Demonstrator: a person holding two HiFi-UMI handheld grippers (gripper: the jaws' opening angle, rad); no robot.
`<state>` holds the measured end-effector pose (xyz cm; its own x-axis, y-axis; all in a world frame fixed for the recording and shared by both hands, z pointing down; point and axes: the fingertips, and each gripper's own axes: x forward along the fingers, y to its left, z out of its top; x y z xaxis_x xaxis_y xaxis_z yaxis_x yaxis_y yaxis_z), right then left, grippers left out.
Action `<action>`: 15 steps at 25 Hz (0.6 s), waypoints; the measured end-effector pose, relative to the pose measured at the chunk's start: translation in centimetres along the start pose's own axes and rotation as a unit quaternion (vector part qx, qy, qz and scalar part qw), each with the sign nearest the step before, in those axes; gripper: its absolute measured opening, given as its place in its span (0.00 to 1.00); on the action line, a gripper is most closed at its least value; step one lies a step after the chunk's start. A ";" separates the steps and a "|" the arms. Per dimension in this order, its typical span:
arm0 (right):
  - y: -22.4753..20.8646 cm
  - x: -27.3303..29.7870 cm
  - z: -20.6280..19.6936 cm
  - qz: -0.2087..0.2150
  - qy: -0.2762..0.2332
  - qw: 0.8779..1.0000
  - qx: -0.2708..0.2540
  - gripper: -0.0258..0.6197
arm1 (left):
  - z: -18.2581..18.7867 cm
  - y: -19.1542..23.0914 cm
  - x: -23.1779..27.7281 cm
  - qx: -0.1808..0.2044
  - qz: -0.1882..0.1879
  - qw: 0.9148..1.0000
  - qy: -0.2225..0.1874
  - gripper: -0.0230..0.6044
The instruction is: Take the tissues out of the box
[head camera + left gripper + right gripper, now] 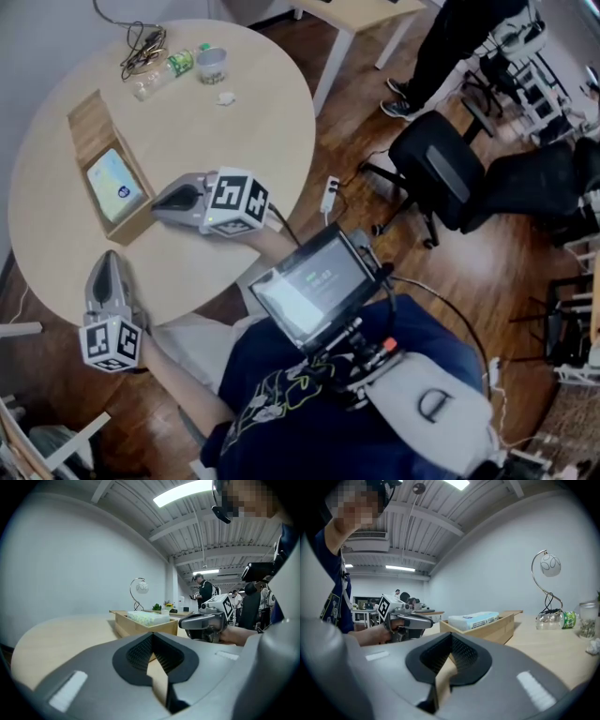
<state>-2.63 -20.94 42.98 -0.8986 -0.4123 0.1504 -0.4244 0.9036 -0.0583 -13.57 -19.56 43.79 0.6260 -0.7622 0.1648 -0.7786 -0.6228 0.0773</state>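
Left gripper (pixel 106 257) and right gripper (pixel 156 204) are both clenched on nothing, short of the tissue pack (pixel 117 185).
Each pair of jaws is pressed together and empty. The left one sits low over the round table (pixel 234 103) near its edge, well apart from the wooden box (pixel 89 117). The right one lies just beside the box's near end, nosing towards it, so it is probably placed to reach in first. The pack lies flat inside the open-topped box, untouched. Nothing looks taken out yet, and the jaws must part before pinching it.
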 end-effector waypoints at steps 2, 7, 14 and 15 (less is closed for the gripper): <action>0.0 -0.1 0.1 0.000 0.000 1.000 0.000 0.04 | 0.1 -0.2 0.0 0.001 -0.002 1.000 0.002 0.04; -0.1 -0.1 -0.1 -0.001 -0.001 1.000 -0.002 0.04 | -0.1 -0.1 0.1 0.002 -0.003 1.000 0.001 0.04; -0.3 -0.1 -0.4 -0.002 0.000 1.000 -0.002 0.04 | -0.3 -0.1 0.4 0.002 -0.003 1.000 0.000 0.04; -0.3 -0.1 -0.4 -0.003 0.000 1.000 -0.002 0.04 | -0.3 -0.1 0.5 0.003 -0.005 1.000 0.000 0.04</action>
<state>-2.37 -21.13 43.34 -0.8957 -0.4186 0.1501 -0.4301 0.9013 -0.0528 -13.20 -19.81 44.14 0.6333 -0.7563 0.1640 -0.7724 -0.6308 0.0738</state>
